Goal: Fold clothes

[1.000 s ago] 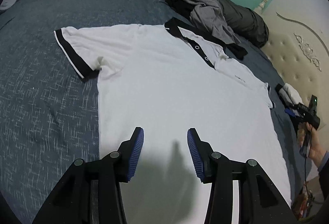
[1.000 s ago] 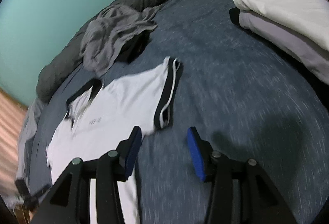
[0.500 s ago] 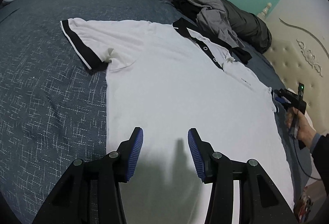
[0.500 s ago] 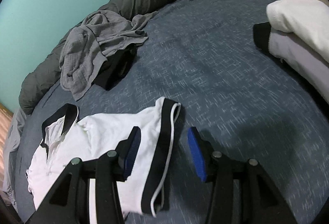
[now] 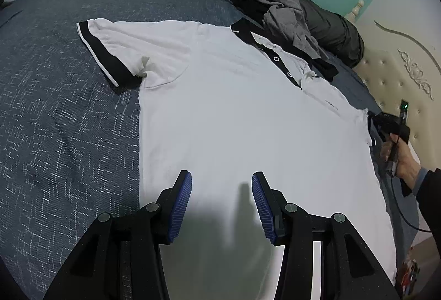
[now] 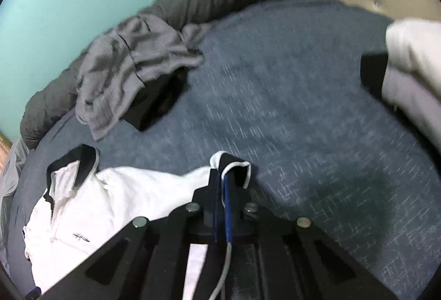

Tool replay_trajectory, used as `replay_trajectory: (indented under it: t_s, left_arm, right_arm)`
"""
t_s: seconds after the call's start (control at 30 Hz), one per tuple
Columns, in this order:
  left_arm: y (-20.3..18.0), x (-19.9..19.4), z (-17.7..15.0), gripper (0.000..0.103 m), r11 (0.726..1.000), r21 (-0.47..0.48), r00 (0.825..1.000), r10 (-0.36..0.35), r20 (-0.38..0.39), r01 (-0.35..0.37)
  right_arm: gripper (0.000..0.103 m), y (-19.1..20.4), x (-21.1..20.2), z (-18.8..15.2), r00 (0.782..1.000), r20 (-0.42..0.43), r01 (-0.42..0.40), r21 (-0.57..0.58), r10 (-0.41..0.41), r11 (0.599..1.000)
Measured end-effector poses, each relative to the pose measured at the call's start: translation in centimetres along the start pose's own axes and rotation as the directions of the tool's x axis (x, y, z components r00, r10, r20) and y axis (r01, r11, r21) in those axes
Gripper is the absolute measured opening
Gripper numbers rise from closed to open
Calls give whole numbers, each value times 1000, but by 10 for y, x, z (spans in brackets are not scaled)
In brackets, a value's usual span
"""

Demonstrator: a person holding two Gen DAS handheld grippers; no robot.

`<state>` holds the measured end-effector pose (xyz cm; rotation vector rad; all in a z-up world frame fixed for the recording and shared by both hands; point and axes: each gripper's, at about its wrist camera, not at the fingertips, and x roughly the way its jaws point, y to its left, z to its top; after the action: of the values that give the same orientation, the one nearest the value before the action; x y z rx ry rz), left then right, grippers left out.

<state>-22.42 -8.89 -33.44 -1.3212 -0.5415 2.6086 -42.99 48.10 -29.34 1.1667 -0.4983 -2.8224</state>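
Lying flat on bed [image 5: 55, 134], white polo shirt [image 5: 234, 120]; right gripper [image 6: 222, 176] fingers just closed, pinching its black-trimmed sleeve [image 6: 234, 162]; left gripper [image 5: 222, 195] fingers spread above the hem.

White polo [image 5: 234, 118] flat on bed.

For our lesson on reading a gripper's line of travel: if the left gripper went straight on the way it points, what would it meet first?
Most likely the white polo shirt: the left gripper is open, angled down over the shirt's lower body, with only its shadow between the jaws. Depth is hard to judge through the fisheye.
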Motion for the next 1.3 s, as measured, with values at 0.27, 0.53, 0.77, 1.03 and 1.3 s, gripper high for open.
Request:
replay_trajectory:
  t_s: [0.27, 0.53, 0.77, 1.03, 1.3]
  left_arm:
    - [-4, -11, 2, 50, 1000, 11, 1000, 0, 15, 0]
    - [-12, -20, 3, 50, 999, 25, 999, -26, 19, 25]
    - [-7, -24, 6, 50, 999, 3, 999, -41, 23, 41]
    - [-5, -29, 10, 50, 998, -9, 998, -56, 37, 57]
    - [-6, -29, 9, 50, 998, -9, 998, -58, 35, 58]
  right_arm:
    - [2, 72, -44, -3, 998, 61, -9, -202, 22, 979]
    - [2, 175, -51, -28, 998, -41, -66, -331, 55, 941]
    - [2, 225, -26, -62, 978, -201, -122, -316, 59, 941]
    - [30, 200, -63, -50, 988, -130, -109, -253, 78, 961]
    - [35, 198, -73, -46, 983, -141, -148, -245, 116, 958]
